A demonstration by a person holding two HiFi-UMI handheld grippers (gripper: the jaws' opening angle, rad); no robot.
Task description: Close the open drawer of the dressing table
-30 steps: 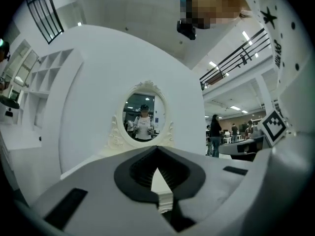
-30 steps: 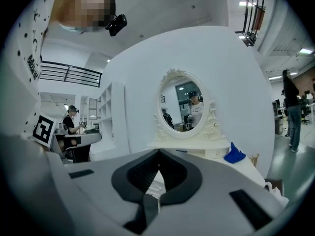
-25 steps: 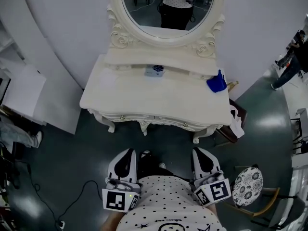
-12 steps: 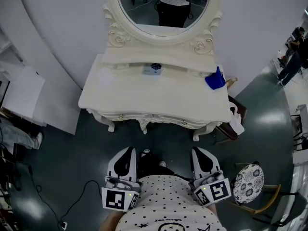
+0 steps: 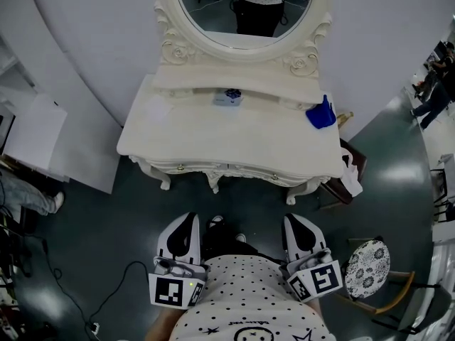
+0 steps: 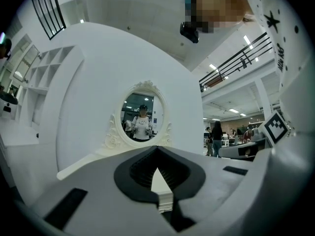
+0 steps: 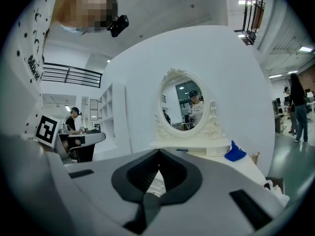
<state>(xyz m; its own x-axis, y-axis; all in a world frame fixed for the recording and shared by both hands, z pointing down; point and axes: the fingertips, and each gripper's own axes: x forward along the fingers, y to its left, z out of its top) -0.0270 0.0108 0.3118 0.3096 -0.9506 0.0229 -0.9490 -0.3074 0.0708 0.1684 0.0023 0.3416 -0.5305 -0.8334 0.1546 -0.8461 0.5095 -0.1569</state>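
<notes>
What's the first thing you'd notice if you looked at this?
A fancy cream dressing table with a big oval mirror stands against the white wall, straight ahead. A bright blue thing sits on its right end. The left tool and right tool hang low down by a spotted shirt.

Mirror top past upper edge

My right gripper has its jaws shut tip to tip; past them stands the table; its mirror shows a person; a blue thing sits at its right end.
</notes>
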